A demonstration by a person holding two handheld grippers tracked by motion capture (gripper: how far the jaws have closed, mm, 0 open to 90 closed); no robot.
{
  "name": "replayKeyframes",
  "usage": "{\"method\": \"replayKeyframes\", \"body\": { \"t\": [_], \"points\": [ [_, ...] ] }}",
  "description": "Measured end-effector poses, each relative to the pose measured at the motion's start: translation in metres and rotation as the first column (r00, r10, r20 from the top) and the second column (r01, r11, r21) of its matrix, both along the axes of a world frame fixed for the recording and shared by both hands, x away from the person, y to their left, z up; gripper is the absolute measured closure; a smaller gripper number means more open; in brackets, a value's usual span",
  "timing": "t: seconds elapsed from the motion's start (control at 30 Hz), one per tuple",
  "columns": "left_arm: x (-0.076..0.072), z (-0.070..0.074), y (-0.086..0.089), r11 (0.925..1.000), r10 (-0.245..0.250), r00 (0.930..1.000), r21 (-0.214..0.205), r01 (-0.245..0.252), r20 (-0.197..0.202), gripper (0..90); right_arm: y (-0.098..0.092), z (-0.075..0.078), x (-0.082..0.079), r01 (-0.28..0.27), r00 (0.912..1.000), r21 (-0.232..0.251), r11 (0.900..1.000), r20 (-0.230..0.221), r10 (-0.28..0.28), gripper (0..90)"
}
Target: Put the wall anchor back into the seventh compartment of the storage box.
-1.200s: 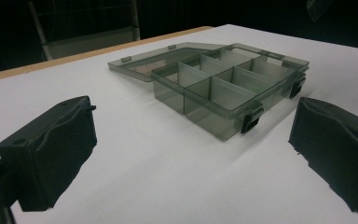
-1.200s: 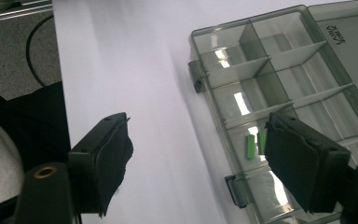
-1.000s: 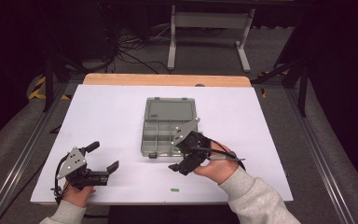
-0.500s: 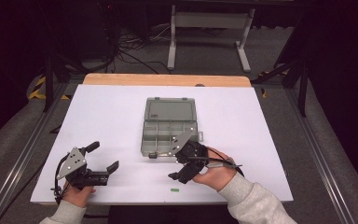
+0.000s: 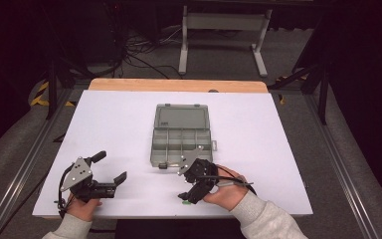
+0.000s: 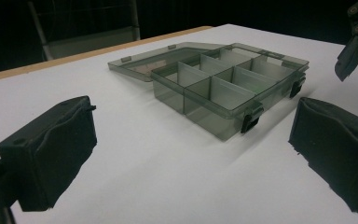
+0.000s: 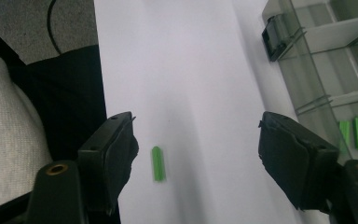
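Both hand-held grippers stand open: the right hand-held gripper (image 7: 196, 154), jaws just closing, straddles a small green plastic peg (image 7: 158, 163) on the white table (image 5: 129, 119); the left hand-held gripper (image 6: 191, 154) holds nothing.

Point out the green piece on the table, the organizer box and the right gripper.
green piece (image 7: 158, 163), right gripper view, mid-body.
organizer box (image 5: 181, 144), high view, centre divider.
right gripper (image 7: 196, 158), right gripper view, midway between fingertips.
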State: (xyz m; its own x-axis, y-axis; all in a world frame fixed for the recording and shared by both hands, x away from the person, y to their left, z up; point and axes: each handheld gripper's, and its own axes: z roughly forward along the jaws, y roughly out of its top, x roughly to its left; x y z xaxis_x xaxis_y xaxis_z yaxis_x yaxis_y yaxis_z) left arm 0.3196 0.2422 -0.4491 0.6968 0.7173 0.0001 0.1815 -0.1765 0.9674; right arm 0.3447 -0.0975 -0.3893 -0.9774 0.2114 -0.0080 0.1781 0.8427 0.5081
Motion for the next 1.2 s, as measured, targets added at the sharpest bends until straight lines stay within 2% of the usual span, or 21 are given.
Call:
{"method": "replayKeyframes", "body": {
  "t": [0.13,0.17,0.27,0.3,0.4,0.43,0.9,1.0,1.2],
  "points": [
    [0.000,0.000,0.000,1.0000,-0.001,1.0000,-0.001,0.001,0.001,1.0,0.001,-0.005,-0.003,-0.001,0.9998,-0.017,0.9999,-0.022,0.000,27.3],
    [0.000,0.000,0.000,1.0000,-0.001,1.0000,-0.001,0.001,0.001,1.0,0.001,-0.006,-0.003,-0.004,0.9999,-0.015,0.9999,-0.014,0.004,27.3],
    [0.000,0.000,0.000,1.0000,-0.001,1.0000,-0.001,0.001,0.001,1.0,0.002,-0.010,-0.005,-0.011,0.9993,-0.021,0.9997,-0.037,0.010,27.4],
    [0.000,0.000,0.000,1.0000,-0.001,1.0000,-0.001,0.001,0.001,1.0,0.003,-0.012,-0.005,-0.014,0.9995,-0.021,0.9997,-0.028,0.013,27.5],
    [0.000,0.000,0.000,1.0000,-0.001,1.0000,-0.001,0.001,0.002,1.0,0.004,-0.015,-0.006,-0.022,0.9993,-0.033,0.9992,-0.029,0.021,28.2],
    [0.000,0.000,0.000,1.0000,-0.001,1.0000,-0.001,0.001,0.001,1.0,0.004,-0.016,-0.008,-0.017,0.9989,-0.043,0.9989,-0.043,0.015,28.3],
    [0.000,0.000,-0.001,1.0000,-0.002,1.0000,0.000,0.002,0.001,1.0,0.009,-0.030,-0.016,-0.034,0.9987,-0.112,0.9931,-0.041,0.030,32.9],
    [0.000,0.000,-0.001,1.0000,0.000,1.0000,-0.002,0.000,0.002,1.0,0.010,-0.034,-0.018,-0.028,0.9989,-0.142,0.9895,-0.042,0.022,41.6],
    [0.000,0.000,-0.001,1.0000,-0.002,1.0000,0.000,0.002,0.001,1.0,0.011,-0.038,-0.020,-0.048,0.9986,-0.184,0.9817,-0.029,0.044,60.6]
  ]
}}
